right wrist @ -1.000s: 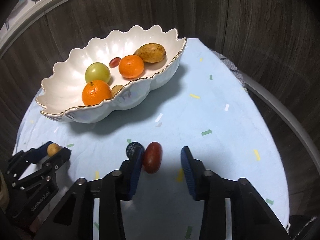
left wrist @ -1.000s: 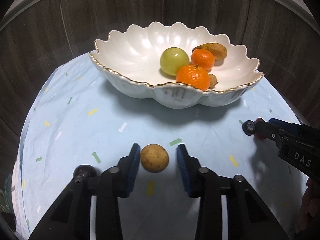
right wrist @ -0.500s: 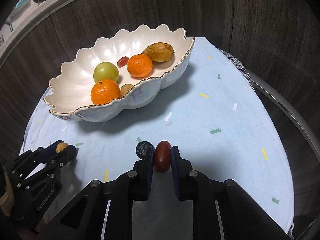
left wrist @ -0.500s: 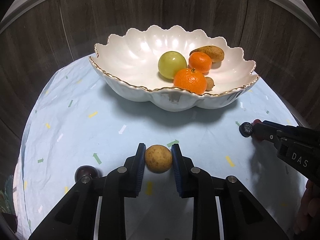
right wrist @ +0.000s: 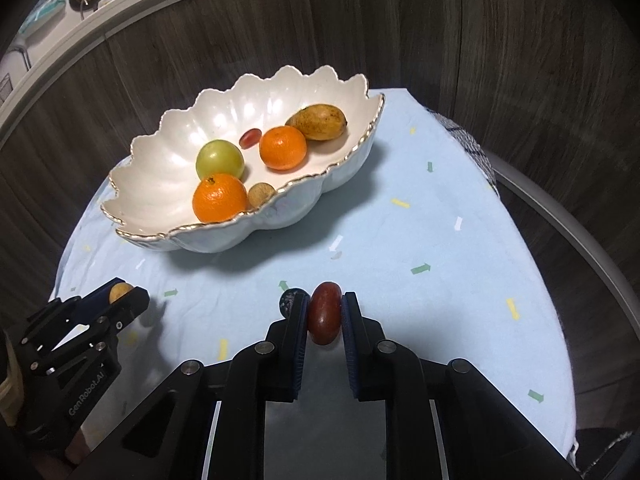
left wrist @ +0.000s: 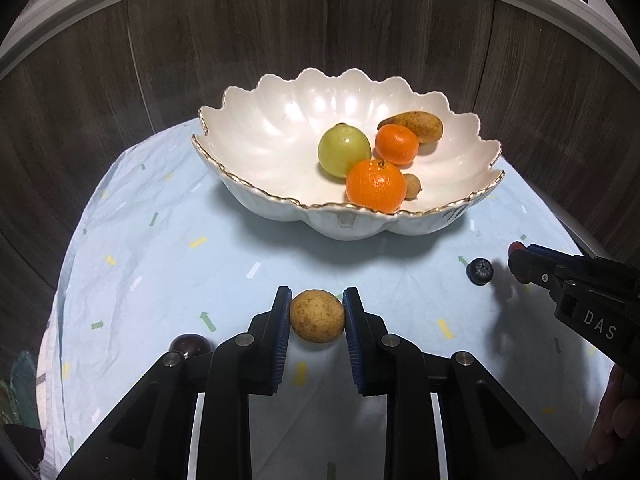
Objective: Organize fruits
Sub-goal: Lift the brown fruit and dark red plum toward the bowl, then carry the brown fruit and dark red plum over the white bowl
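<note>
- Left hand-held gripper [left wrist: 317, 316] is clamped on a tan round fruit [left wrist: 317, 315], blue pads on its two sides; the fruit sits at the near part of the worktop [left wrist: 140, 240], in front of the bowl [left wrist: 280, 208]
- Right hand-held gripper [right wrist: 325, 314] is clamped on a dark red oval fruit [right wrist: 325, 312], pads on its long flanks; it is also at the near part, towards the right edge
- Whether either fruit is clear of the cloth I cannot tell
- Both fruits look small and light; the tan one seems firm and matt, so the grip should hold; the red one is glossy and probably softer, so it may slip or bruise under a hard squeeze; hold across the widest middle, as now
- A blueberry [right wrist: 289, 300] lies touching or just beside the right gripper's left pad; it could roll if nudged
- A dark plum [left wrist: 190, 346] lies near the left edge, beside the left gripper
- The bowl stands towards the far edge, with a green fruit [left wrist: 344, 151], two oranges [left wrist: 376, 186] and a few others bunched to its right; its left half is bare, the best room for a drop
- The scalloped rim stands raised and looks fragile; each fruit needs lifting over it; open cloth lies between grippers and bowl
</note>
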{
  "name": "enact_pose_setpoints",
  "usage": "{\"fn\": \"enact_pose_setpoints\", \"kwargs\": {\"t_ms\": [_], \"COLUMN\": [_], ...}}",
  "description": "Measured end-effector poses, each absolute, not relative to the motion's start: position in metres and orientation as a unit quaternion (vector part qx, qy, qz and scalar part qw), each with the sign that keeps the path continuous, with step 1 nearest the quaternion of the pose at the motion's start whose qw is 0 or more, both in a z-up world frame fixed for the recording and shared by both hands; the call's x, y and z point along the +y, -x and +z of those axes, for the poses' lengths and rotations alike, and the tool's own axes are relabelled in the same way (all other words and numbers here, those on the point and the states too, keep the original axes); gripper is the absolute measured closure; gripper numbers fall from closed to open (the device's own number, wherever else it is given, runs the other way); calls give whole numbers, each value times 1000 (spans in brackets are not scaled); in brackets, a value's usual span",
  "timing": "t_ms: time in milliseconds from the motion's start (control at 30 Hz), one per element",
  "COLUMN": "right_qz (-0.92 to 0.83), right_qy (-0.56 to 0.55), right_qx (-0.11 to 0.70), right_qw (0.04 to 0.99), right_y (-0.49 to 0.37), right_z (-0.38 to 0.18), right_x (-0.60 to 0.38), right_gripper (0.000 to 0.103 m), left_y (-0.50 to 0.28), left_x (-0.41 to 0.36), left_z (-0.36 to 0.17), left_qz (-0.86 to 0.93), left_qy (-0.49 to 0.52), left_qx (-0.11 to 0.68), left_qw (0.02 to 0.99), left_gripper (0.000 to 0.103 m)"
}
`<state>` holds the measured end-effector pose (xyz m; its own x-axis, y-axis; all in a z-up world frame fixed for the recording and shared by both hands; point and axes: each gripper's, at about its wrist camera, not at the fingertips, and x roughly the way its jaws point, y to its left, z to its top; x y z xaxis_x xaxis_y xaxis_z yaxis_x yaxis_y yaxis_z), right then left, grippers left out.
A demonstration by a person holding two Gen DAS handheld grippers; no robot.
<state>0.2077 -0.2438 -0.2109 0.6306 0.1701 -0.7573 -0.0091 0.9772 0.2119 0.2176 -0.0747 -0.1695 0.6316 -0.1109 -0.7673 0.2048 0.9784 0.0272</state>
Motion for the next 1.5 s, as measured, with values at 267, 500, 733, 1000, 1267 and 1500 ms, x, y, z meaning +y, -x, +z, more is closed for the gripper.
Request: {"fn": "enact_pose_setpoints", "kwargs": {"t_ms": [267, 500, 733, 1000, 1267, 1500], "right_qz": [53, 57, 61, 66, 69, 71], "right_qy": [-87, -89, -89, -90, -90, -90], "right_qx": [407, 393, 382, 368, 351, 341], "right_qw": [908, 913, 918, 923, 929, 933], "right_y": [-203, -199, -197, -195, -196, -201], "right_z": [-191, -176, -162, -146, -127, -115], "right_x": [-240, -240, -238, -237, -235, -234], "right_gripper": [85, 85, 85, 85, 85, 85], "left_y": [-212, -208, -205, -205, -208, -213], "left_x": [-72, -70, -70, -67, -67, -69], "left_z": [-150, -136, -125, -108, -89, -77], "left_qz": [-84, -83, -79, -78, -80, -83], "left_qy": [-53, -45, -42, -40, -39, -46], "left_qx": [409, 405, 400, 391, 377, 365], "left_qw": [907, 910, 912, 916, 922, 926], "left_gripper": [77, 77, 77, 77, 77, 77]}}
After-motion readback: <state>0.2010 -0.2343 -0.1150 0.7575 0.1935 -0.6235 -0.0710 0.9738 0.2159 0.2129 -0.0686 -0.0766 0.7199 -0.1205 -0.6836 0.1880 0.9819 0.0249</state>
